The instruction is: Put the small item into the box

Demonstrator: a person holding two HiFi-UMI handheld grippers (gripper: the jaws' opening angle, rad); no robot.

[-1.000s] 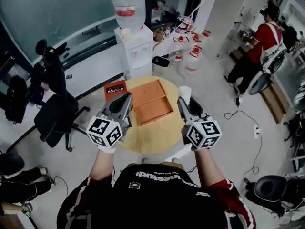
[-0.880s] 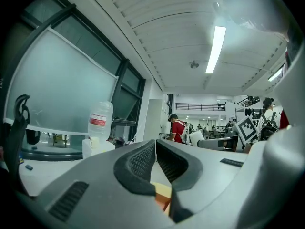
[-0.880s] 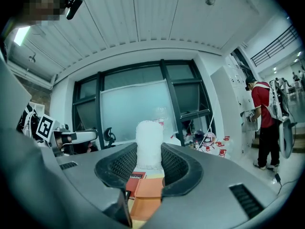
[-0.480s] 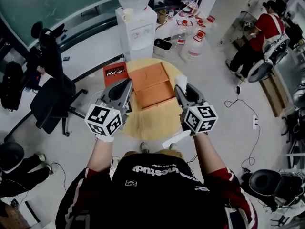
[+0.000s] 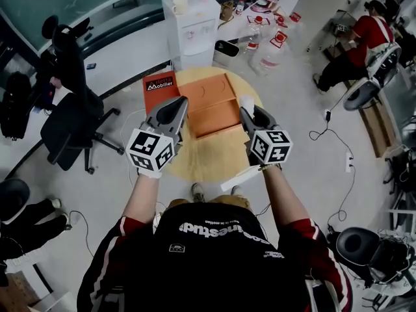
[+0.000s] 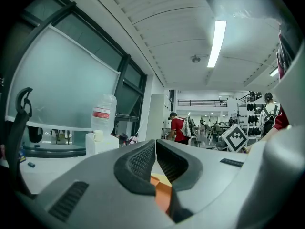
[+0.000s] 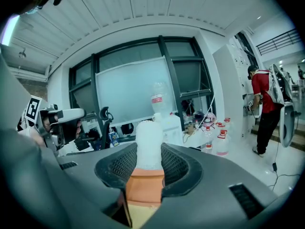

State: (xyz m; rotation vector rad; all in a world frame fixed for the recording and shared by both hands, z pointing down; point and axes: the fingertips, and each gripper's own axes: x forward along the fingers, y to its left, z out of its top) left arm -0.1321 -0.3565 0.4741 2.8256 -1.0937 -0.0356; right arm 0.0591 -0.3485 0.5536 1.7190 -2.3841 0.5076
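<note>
An open orange box lies on a round wooden table. In the right gripper view it shows as orange under the jaws. My right gripper hovers at the box's right edge, shut on a small white foam-like cylinder. That cylinder stands upright between the pads. My left gripper is at the box's left edge. Its jaws meet at the tips with nothing between them, and a strip of the box shows below.
A red booklet lies at the table's far left. A water dispenser stands behind the table, with water bottles on the floor to its right. A black office chair stands left. A person in red works at far right.
Both grippers have drawn in closer to the orange box's sides, and the head view has shifted. The white cylinder stays in the right gripper.
</note>
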